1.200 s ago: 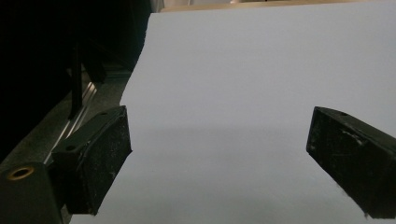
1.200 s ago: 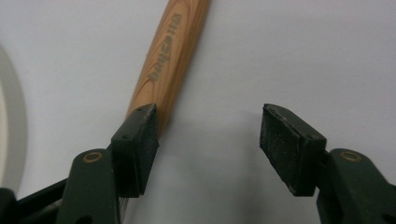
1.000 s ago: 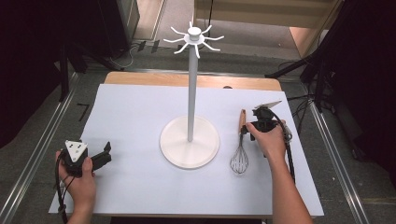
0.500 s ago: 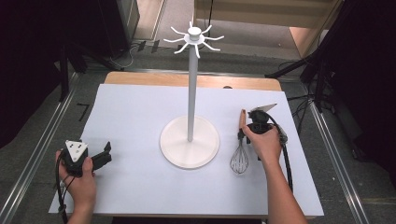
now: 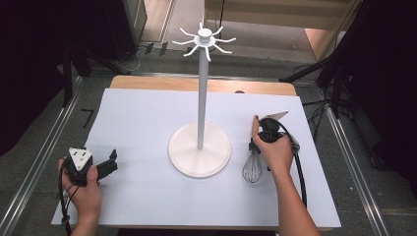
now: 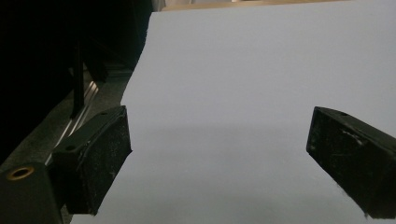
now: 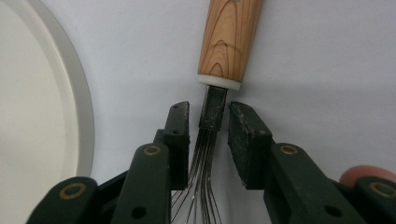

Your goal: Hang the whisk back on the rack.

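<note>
L gripper [image 5: 109,162] near table's L front corner, held in L hand [image 5: 84,189], grey plate on top. Jaws wide apart; in L gripper view only bare white sheet [image 6: 243,84] between and ahead of them, nothing held. Sheet's L edge and dark floor rail sit just beyond its L jaw.

Stand [image 5: 200,147] well to the R of L gripper, mid-table: round white base, tall thin pole, ring of hooks at top. Upright. Hooks bare.

Whisk [image 5: 253,157] lies flat on sheet just R of stand base, wood handle pointing away from person, wire head toward person.

R gripper [image 5: 256,142] over whisk, R hand [image 5: 274,153] on it, cable trailing back along forearm. In R gripper view jaws narrow, one each side of whisk [image 7: 219,88] neck, the dark metal collar just below the wood handle. Small gaps show both sides of collar; pads [image 7: 243,135] look not quite touching it. Not clamped yet. Wires run down between jaws toward cam. Handle extends straight ahead of jaws. Stand base rim [image 7: 70,93] just to L of L jaw.
</note>
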Demonstrator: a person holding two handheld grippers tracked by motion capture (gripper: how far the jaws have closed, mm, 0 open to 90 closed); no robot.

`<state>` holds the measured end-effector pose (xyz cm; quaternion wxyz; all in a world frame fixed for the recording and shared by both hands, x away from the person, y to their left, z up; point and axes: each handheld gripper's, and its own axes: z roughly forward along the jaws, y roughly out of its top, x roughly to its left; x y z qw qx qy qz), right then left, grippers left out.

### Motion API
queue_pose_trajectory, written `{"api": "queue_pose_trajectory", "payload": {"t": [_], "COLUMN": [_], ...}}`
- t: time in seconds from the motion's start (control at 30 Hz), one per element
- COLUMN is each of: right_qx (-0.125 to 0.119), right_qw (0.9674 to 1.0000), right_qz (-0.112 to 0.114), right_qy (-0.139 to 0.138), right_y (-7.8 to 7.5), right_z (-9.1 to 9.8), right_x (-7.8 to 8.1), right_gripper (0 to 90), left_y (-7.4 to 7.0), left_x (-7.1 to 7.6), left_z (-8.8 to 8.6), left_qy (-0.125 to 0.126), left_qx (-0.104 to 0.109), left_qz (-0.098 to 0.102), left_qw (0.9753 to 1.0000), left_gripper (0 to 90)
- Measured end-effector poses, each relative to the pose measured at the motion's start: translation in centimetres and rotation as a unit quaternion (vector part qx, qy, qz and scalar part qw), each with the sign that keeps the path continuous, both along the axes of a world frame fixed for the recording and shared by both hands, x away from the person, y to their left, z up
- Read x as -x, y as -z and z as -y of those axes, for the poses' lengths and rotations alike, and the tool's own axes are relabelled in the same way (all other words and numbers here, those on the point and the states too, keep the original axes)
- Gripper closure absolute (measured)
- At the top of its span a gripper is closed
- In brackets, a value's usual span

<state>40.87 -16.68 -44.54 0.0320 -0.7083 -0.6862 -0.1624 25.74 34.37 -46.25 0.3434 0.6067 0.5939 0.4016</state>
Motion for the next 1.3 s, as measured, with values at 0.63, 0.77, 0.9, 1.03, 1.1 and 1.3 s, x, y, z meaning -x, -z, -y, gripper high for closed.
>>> {"api": "queue_pose_trajectory", "payload": {"t": [0.63,0.77,0.9,1.03,1.1,1.3], "right_qx": [-0.04,-0.061,-0.061,-0.067,-0.071,-0.08], "right_qw": [0.9991,0.9979,0.997,0.9942,0.992,0.9832], "right_qz": [0.013,0.019,0.046,0.082,0.102,0.161], "right_qy": [0.011,0.003,-0.005,-0.014,-0.021,-0.03], "right_y": [0.5,0.5,0.0,-0.7,-1.1,-2.0], "right_z": [0.6,0.8,0.6,0.6,0.5,0.7], "right_x": [0.4,0.7,1.1,1.7,1.9,2.8], "right_gripper": [82.8,82.9,83.0,83.0,83.0,83.0], "left_y": [0.0,0.0,0.0,0.0,0.0,0.0], "left_x": [0.1,0.1,0.1,0.1,0.1,0.1], "left_z": [-0.1,-0.1,-0.1,-0.1,-0.1,-0.1], "left_qy": [0.004,0.004,0.005,0.004,0.004,0.005], "left_qx": [0.003,0.003,0.003,0.003,0.003,0.003], "left_qz": [0.004,0.003,0.005,0.006,0.006,0.007], "left_qw": [1.0,1.0,1.0,1.0,1.0,1.0], "left_gripper": [6.9,6.9,6.9,6.9,6.9,6.9]}}
